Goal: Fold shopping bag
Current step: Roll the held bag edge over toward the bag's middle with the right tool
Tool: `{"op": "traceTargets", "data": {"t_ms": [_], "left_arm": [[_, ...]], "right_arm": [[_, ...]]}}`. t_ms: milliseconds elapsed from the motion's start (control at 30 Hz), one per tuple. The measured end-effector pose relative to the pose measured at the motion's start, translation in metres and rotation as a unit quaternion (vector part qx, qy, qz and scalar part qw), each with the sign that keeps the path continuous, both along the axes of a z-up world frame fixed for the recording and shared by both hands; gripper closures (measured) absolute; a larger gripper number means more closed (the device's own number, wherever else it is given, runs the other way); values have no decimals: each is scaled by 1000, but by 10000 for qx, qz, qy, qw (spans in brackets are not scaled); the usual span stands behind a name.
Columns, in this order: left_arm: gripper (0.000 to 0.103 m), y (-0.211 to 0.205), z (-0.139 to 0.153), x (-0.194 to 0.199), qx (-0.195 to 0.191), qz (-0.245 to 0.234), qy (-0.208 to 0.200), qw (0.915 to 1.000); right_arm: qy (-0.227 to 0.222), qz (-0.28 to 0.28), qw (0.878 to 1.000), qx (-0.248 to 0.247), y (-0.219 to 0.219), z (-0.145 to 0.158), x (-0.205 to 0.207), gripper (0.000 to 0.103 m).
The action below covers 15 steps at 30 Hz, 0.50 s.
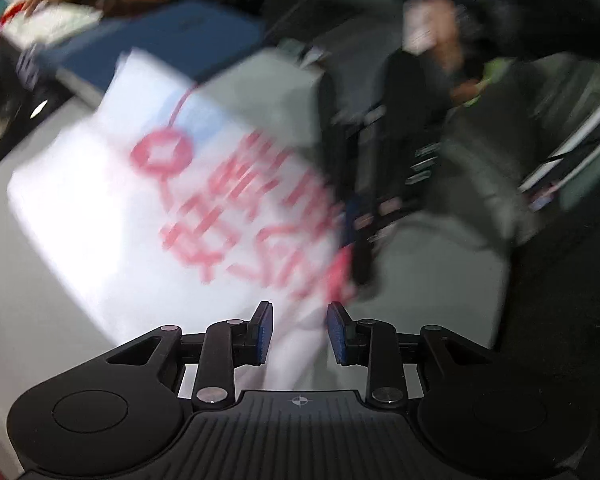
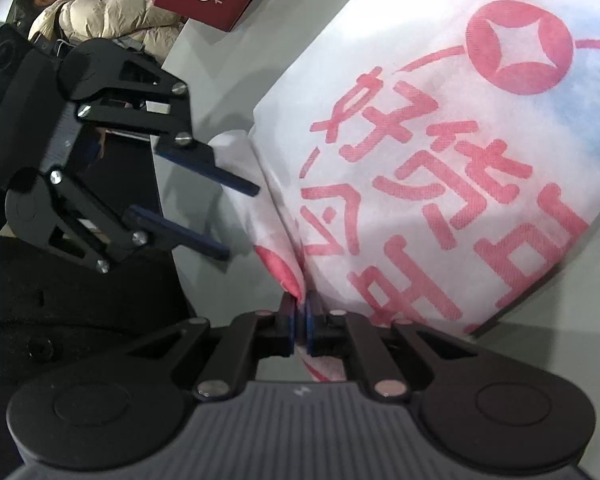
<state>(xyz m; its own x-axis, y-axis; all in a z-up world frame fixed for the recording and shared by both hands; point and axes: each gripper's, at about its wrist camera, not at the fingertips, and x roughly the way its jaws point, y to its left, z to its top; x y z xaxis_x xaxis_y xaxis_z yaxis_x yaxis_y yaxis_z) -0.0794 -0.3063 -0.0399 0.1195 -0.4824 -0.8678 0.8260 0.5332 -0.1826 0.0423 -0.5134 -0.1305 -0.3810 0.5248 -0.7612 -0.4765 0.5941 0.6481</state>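
Two grippers at one edge of the bag

Both sit at the near edge of the bag (image 2: 440,152), which lies flat on the table (image 2: 220,92), print up. My right gripper (image 2: 299,312) is clamped on a bunched bit of that edge, I judge to lift it for a fold. My left gripper (image 2: 236,220) hangs just beside it, jaws part open with a fold of fabric (image 1: 296,340) loose between the pads, not pinched

Motion blur smears the left wrist view: the shopping bag's (image 1: 172,184) red print is unreadable, far people indistinct.
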Motion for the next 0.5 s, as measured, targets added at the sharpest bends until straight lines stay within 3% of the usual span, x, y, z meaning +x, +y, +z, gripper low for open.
{"op": "traceTargets", "data": {"t_ms": [133, 267, 333, 367, 400, 433, 467, 500], "left_arm": [[72, 5, -18, 16, -80, 463, 512, 9976], [72, 27, -22, 38, -254, 1010, 1238, 9868], [72, 24, -21, 42, -135, 998, 1330, 9860], [72, 22, -20, 43, -58, 967, 1336, 9863], [72, 21, -20, 43, -9, 954, 1354, 9862], [72, 21, -20, 44, 3, 964, 1395, 9855], [72, 21, -22, 47, -29, 1005, 1455, 9842], [73, 25, -24, 49, -95, 1098, 1552, 9817]], "right_arm": [[-89, -60, 9999, -21, 6, 0, 0, 100], [-259, -213, 9994, -13, 9, 3, -5, 101], [-602, -127, 9980, -148, 17, 10, -11, 100], [-947, -6, 9951, -279, 25, 16, -19, 99], [-1411, 168, 9888, -450, 34, 25, -29, 92], [-2135, 405, 9736, -706, 44, 34, -44, 71], [-3056, 693, 9441, -1028, 55, 43, -63, 58], [-3920, 1037, 9052, -1269, 64, 50, -84, 46]]}}
